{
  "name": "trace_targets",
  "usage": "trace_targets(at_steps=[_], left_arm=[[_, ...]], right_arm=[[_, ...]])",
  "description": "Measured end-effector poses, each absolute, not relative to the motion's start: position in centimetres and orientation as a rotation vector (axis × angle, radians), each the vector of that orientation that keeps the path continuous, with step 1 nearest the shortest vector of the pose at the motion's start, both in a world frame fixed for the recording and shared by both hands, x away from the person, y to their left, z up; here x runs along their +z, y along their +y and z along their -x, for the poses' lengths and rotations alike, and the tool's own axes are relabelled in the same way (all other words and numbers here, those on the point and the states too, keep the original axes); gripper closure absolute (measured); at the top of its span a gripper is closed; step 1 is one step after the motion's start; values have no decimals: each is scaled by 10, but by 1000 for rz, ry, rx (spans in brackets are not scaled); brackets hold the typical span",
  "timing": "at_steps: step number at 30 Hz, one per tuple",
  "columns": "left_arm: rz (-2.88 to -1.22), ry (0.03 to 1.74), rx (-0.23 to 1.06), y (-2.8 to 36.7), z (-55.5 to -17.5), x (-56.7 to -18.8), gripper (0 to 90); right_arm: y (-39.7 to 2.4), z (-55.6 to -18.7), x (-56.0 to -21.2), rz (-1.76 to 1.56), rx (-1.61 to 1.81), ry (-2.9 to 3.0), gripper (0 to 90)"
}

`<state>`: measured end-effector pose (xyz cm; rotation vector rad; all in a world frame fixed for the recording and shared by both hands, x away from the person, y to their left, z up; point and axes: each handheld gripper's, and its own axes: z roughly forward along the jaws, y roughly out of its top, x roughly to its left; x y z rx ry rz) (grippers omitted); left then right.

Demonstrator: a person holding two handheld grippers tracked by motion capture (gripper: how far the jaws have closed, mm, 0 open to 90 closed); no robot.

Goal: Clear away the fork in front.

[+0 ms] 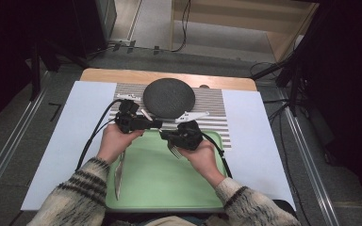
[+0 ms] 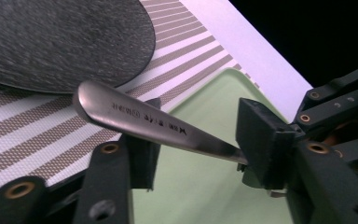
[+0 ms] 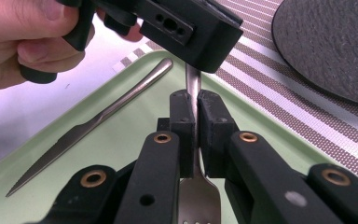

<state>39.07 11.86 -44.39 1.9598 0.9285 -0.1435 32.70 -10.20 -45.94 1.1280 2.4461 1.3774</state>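
Note:
A steel fork [image 3: 193, 84] hangs over the green tray [image 1: 169, 188], with my right gripper [image 3: 195, 112] shut on its neck and the tines [image 1: 175, 151] toward the person. In the high view the right gripper [image 1: 167, 135] and my left gripper [image 1: 155, 125] meet tip to tip above the tray's far rim. The fork's handle [image 2: 158, 126] runs crosswise through the left gripper [image 2: 200, 135]. It passes over one pad and behind the other, with room between the pads. A steel knife [image 1: 119, 172] lies on the tray's left side, and the right gripper view has the knife [image 3: 98, 121] to the left of its jaws.
A round dark mat [image 1: 168, 97] lies on a striped placemat [image 1: 214, 108] just beyond the tray. A white sheet [image 1: 75, 132] covers the table on both sides. Cables trail from both grippers along the forearms.

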Motion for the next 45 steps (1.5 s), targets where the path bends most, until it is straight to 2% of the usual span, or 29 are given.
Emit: trace_targets(at_steps=[5,31,38,45], left_arm=[[-1953,938,-173,118,-391,-444,582],[-1859,915,-317,124,-394,-441,781],[-1831,894,-370,122,-392,-440,859],[-1826,869,-361,123,-388,-435,872]], right_arm=[[-102,-327,-459,-1118,1385,2440,832],[-102,-326,-457,-1086,1413,2435,831],[-100,-325,-457,-1063,1397,2432,828],[-101,-323,-454,-1045,1407,2423,804]])
